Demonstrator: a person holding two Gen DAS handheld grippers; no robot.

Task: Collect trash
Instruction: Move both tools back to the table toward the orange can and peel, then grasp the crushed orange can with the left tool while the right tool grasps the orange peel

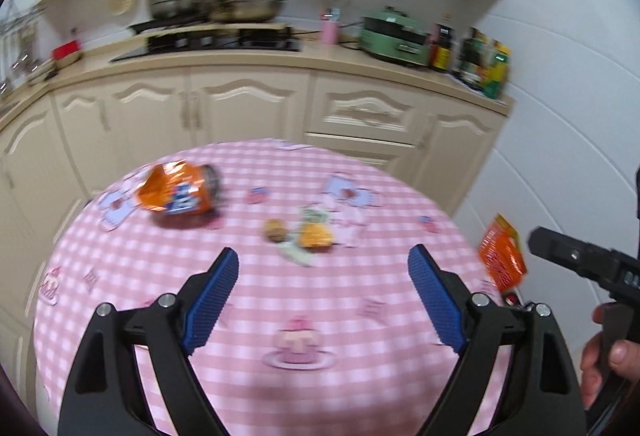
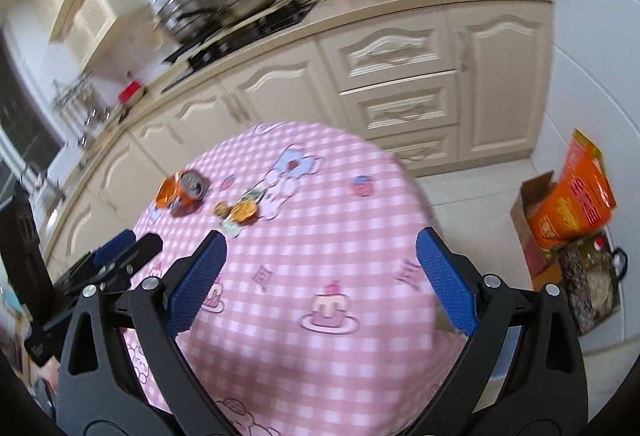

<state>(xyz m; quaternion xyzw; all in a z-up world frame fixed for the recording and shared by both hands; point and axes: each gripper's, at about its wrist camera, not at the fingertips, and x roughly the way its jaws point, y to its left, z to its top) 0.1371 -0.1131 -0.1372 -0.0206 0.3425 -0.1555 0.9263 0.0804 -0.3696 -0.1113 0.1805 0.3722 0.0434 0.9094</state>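
A crushed orange soda can (image 1: 180, 194) lies on its side at the far left of the round table with the pink checked cloth (image 1: 360, 316). Right of it sit a small brown scrap (image 1: 275, 230), an orange wrapper (image 1: 316, 235) and a pale green paper piece (image 1: 298, 255). My left gripper (image 1: 323, 260) hovers open over the cloth, short of these, with nothing between its blue pads. In the right wrist view the can (image 2: 185, 192) and the wrapper (image 2: 243, 212) lie far ahead on the left; my right gripper (image 2: 320, 242) is open and empty above the cloth (image 2: 320, 256).
Cream kitchen cabinets (image 1: 248, 104) stand behind the table, with pots, a stove and a green appliance (image 1: 394, 36) on the counter. On the floor at the right a cardboard box (image 2: 534, 220) holds an orange bag (image 2: 576, 196). A hand (image 1: 608, 360) holds the other gripper at the right edge.
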